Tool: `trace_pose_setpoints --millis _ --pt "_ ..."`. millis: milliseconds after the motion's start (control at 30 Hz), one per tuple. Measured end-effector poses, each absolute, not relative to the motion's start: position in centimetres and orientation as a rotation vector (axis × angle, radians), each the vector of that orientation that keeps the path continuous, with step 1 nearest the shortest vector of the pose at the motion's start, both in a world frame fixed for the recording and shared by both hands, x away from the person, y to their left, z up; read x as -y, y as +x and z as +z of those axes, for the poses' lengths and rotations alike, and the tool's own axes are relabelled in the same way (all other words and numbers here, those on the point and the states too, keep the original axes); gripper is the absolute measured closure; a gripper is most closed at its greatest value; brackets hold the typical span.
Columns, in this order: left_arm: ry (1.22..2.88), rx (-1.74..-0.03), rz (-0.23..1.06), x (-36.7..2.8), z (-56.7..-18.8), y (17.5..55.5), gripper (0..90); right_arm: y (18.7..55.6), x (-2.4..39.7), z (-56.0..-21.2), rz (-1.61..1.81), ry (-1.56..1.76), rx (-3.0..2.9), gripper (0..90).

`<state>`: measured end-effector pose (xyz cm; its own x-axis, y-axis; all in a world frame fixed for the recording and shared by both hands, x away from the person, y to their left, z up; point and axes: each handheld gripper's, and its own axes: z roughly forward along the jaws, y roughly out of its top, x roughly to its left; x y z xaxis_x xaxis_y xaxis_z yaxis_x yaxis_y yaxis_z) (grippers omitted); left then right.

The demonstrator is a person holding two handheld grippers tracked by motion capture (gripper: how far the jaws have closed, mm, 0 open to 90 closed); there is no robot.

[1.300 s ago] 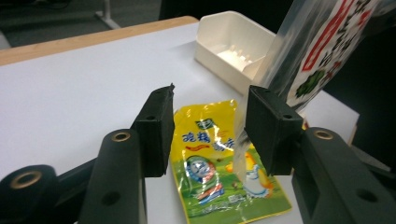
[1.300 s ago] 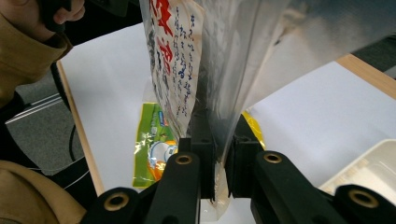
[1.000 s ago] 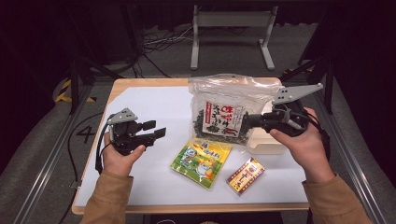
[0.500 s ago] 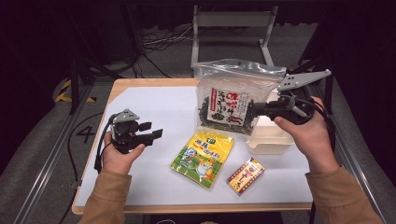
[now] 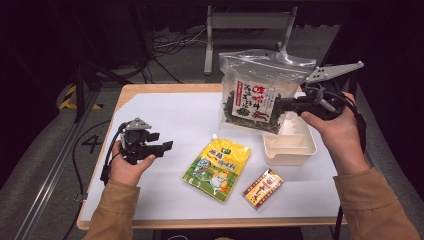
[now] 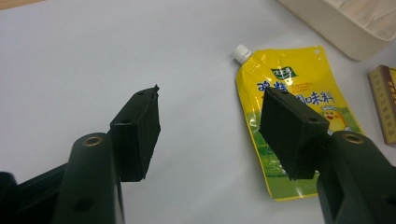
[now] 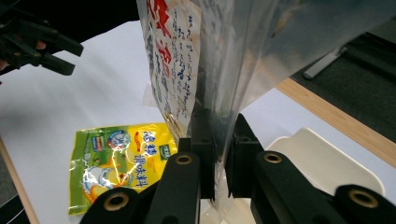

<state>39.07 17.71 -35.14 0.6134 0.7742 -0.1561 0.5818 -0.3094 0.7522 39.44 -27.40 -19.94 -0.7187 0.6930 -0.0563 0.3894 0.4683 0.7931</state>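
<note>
the right hand-held gripper (image 5: 284,105) pinches the seaweed bag (image 5: 260,92) above the tray (image 5: 290,150). the left hand-held gripper (image 5: 162,147) has just been opening, empty. the thin edge grip could slip, dropping the bag.

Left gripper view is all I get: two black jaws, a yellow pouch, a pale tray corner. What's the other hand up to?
Observer: The right gripper holds a clear seaweed bag up above the white tray.
Operator: Holding it how?
Observer: Its jaws are pinched shut on the bag's edge, as the right gripper view shows.
Operator: And my gripper, where is it?
Observer: The left gripper is near the table's left side, its jaws just opened wider, with nothing between them.
Operator: That brown thing at my right edge?
Observer: A small red-and-gold box, lying beside the yellow pouch.
</note>
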Motion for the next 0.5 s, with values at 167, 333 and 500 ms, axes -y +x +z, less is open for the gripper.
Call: trace_pose_setpoints --millis 167,333,500 --pt "2.042 -1.079 0.292 -17.7 -35.4 39.4 37.8 40.1 28.3 -19.8 1.109 0.945 -2.322 83.8" --pt "2.057 -1.091 0.282 -17.6 -35.7 39.6 37.2 40.7 29.4 -19.6 1.093 0.973 -2.297 83.8" --pt "2.063 -1.103 0.263 -17.5 -36.0 39.9 36.9 41.3 30.3 -19.8 1.073 0.997 -2.273 83.8"
